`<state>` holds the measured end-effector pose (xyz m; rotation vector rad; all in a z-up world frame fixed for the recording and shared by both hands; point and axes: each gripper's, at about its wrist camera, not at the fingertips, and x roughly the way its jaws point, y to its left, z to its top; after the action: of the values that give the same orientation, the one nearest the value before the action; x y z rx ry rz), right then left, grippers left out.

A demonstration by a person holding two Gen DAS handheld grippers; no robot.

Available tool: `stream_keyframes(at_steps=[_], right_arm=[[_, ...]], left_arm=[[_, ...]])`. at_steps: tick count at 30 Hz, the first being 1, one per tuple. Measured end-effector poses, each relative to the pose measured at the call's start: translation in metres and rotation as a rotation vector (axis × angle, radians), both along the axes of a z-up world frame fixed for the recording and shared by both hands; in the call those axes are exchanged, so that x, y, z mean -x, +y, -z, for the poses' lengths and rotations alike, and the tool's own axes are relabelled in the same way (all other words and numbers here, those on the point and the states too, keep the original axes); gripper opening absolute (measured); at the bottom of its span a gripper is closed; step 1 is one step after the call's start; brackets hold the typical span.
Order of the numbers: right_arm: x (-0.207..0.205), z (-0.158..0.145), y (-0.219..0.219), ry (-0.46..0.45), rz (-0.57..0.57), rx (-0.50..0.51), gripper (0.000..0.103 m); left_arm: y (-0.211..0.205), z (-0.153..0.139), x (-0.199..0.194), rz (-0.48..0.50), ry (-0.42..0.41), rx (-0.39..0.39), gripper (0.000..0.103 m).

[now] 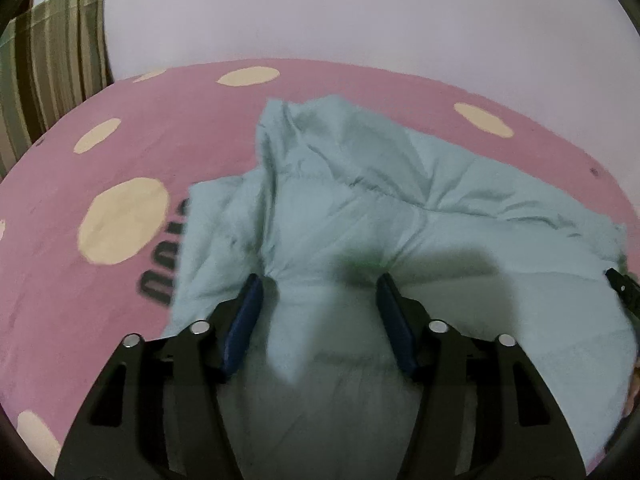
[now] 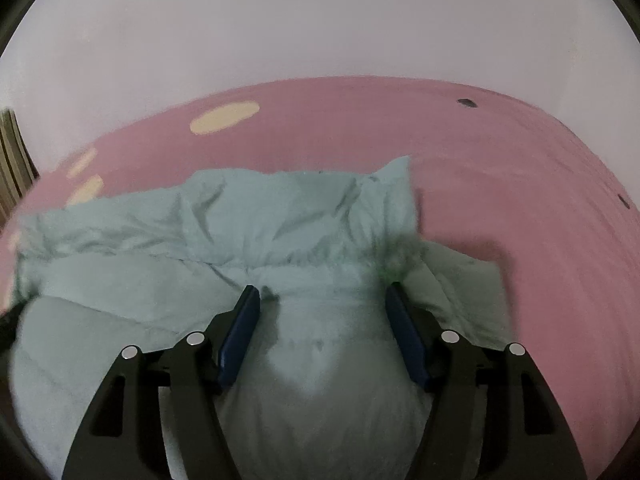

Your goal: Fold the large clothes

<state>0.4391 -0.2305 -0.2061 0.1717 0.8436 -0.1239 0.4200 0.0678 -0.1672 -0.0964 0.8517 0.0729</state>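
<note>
so there's a pale blue-green puffy jacket (image 1: 400, 208) lying rumpled on a pink bedspread (image 1: 200, 128) with big cream dots, and both tools are sitting right over it.

left gripper (image 1: 318, 280): the jaws are standing apart, blue pads facing each other, and a hump of the jacket's fabric is bulging up in the gap between them. the left pad's tip is sitting right at a pinched crease in the cloth, but the pads aren't squeezing anything, so i'm calling it loose. dark lettering printed on the bedspread is peeking out just beside the jacket's left edge. far right edge of that view, the tip of the other tool is poking in over the jacket.

right gripper (image 2: 320, 290): same story, jaws spread wide with a rounded bulge of jacket (image 2: 280, 216) rising between the pads, nothing clamped. beyond the fingertips the jacket is bunching up into a ridge of wrinkles, and one corner is sticking up toward the right.

the jacket is taking up the near half of the bed in both views, with bare pink bedspread (image 2: 520, 168) stretching off behind it to a plain white wall (image 2: 320, 20). a striped green and brown cushion (image 1: 52, 60) is leaning in the far left corner.
</note>
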Motion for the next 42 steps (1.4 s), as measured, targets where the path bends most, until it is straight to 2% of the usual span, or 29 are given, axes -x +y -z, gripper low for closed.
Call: stream_keyframes(at_steps=[1, 3, 6, 9, 15, 17, 21, 22, 24, 25, 28, 33, 42], right_arm=[[0.009, -0.006, -0.004, -0.013, 0.006, -0.021, 0.076], [0.026, -0.015, -0.012, -0.036, 0.022, -0.039, 0.079], [0.052, -0.018, -0.025, -0.035, 0.059, -0.045, 0.081], [0.064, -0.009, -0.036, -0.001, 0.087, -0.077, 0.081], [0.064, 0.016, -0.048, 0.057, 0.129, -0.219, 0.082], [0.06, 0.021, -0.048, 0.067, 0.132, -0.246, 0.083], [0.06, 0.023, -0.037, 0.076, 0.111, -0.209, 0.078], [0.06, 0.024, -0.035, 0.075, 0.106, -0.201, 0.073], [0.059, 0.025, -0.03, 0.069, 0.095, -0.196, 0.064], [0.059, 0.025, -0.028, 0.067, 0.09, -0.201, 0.058], [0.062, 0.024, -0.021, 0.06, 0.082, -0.198, 0.047], [0.071, 0.023, -0.018, 0.046, 0.083, -0.2, 0.04], [0.075, 0.017, -0.015, 0.026, 0.081, -0.196, 0.027]], left_arm=[[0.008, -0.007, 0.012, -0.014, -0.015, 0.025, 0.081], [0.025, -0.015, 0.033, -0.058, -0.049, 0.072, 0.09], [0.05, -0.012, 0.056, -0.135, -0.014, 0.145, 0.091], [0.07, 0.001, 0.071, -0.189, 0.031, 0.258, 0.091], [0.071, 0.012, 0.068, -0.169, 0.042, 0.4, 0.091], [0.066, 0.013, 0.064, -0.163, 0.052, 0.399, 0.083], [0.051, 0.015, 0.056, -0.138, 0.067, 0.34, 0.059], [0.048, 0.014, 0.054, -0.127, 0.071, 0.33, 0.052], [0.045, 0.015, 0.054, -0.112, 0.072, 0.321, 0.043], [0.044, 0.014, 0.054, -0.111, 0.075, 0.309, 0.04], [0.039, 0.013, 0.054, -0.103, 0.077, 0.282, 0.031], [0.031, 0.009, 0.057, -0.088, 0.07, 0.229, 0.023], [0.024, 0.002, 0.065, -0.092, 0.058, 0.185, 0.017]])
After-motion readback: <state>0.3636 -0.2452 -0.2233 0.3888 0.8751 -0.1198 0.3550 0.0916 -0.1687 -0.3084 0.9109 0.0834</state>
